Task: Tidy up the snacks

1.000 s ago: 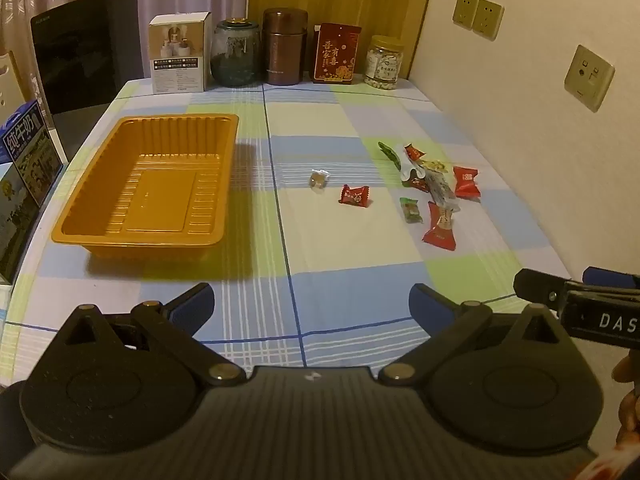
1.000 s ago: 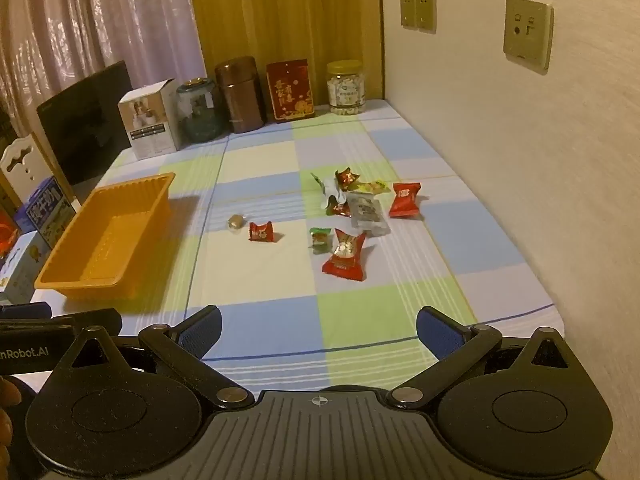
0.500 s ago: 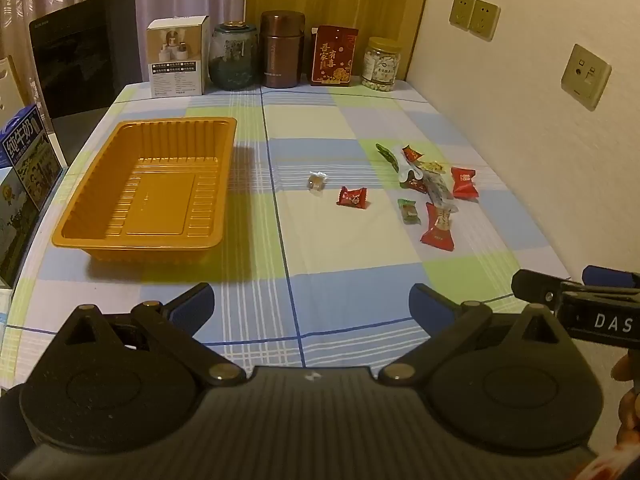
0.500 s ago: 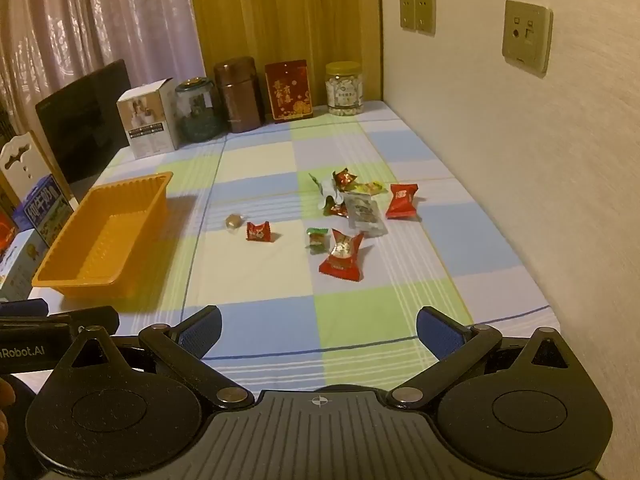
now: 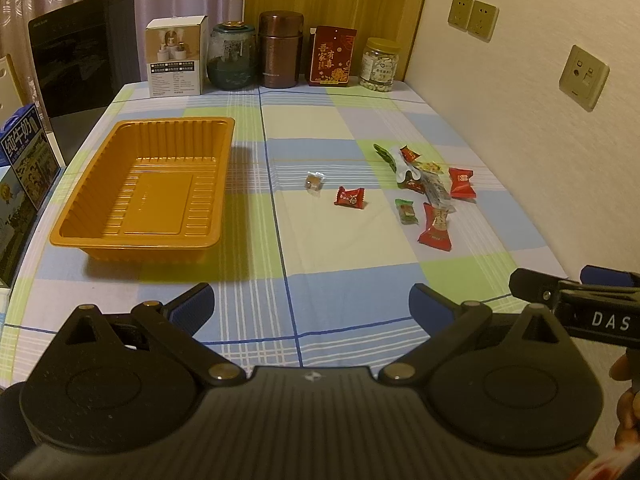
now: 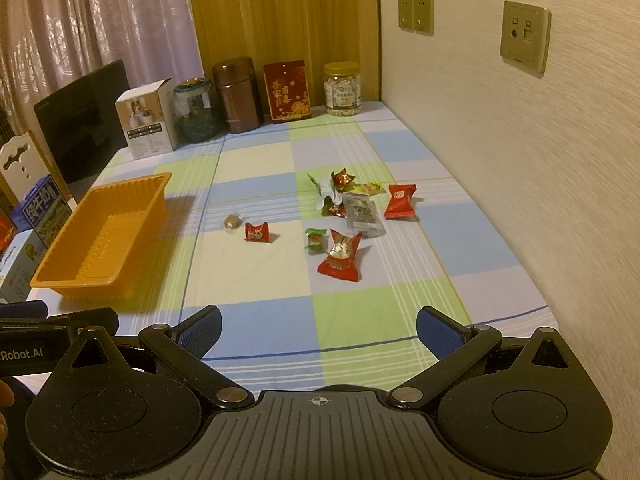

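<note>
Presently both the left hand-held gripper (image 5: 311,307) and right hand-held gripper (image 6: 319,326) hover with fingers apart, holding nothing. Wrapped snacks (image 6: 352,216) lie scattered on the checked desk (image 6: 272,312); the orange ribbed plastic tray (image 5: 140,184) stands bare. Judged step: first approach; next, descend onto one wrapper.

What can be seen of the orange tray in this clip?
The orange tray is a shallow rectangular container of thin, glossy moulded plastic, with ribbed sloping walls, a flat rolled rim and a raised panel in its floor. It sits upright and empty on the left of the checked tablecloth. No snack lies in it or against it, and neither gripper touches it.
</note>
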Action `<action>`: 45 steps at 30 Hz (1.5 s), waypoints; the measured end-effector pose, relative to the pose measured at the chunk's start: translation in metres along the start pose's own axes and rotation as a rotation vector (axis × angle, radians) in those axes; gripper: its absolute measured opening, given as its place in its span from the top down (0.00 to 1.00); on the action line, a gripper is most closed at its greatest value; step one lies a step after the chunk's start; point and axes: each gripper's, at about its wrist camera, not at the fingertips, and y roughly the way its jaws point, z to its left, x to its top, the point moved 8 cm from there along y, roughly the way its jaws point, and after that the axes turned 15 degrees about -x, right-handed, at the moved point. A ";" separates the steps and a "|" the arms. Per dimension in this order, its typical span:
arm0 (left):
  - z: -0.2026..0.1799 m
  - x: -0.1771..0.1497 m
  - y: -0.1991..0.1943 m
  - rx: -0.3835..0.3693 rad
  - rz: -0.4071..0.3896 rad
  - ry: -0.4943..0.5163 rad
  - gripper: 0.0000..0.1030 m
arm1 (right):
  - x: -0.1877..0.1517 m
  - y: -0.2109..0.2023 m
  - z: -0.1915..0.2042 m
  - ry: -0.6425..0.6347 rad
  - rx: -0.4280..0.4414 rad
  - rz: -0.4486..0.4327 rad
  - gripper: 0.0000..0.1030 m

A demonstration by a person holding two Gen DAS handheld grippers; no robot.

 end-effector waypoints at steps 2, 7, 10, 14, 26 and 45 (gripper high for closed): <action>0.000 0.000 0.000 0.000 -0.001 -0.002 0.00 | 0.000 0.000 0.001 0.000 -0.001 -0.001 0.00; 0.000 0.000 0.000 -0.001 -0.001 -0.002 0.00 | 0.000 -0.001 0.001 -0.001 -0.001 0.000 0.00; 0.000 0.000 -0.001 -0.001 -0.001 -0.001 0.00 | 0.000 -0.001 0.001 -0.002 -0.002 0.000 0.00; 0.001 0.000 -0.001 -0.002 -0.001 -0.001 0.00 | 0.001 -0.001 0.000 -0.001 -0.002 0.000 0.00; -0.007 0.002 0.001 -0.007 -0.003 -0.005 0.00 | 0.001 -0.001 0.000 -0.003 -0.004 -0.002 0.00; -0.006 0.002 0.001 -0.010 -0.006 -0.005 0.00 | 0.000 -0.002 0.000 -0.003 -0.005 -0.003 0.00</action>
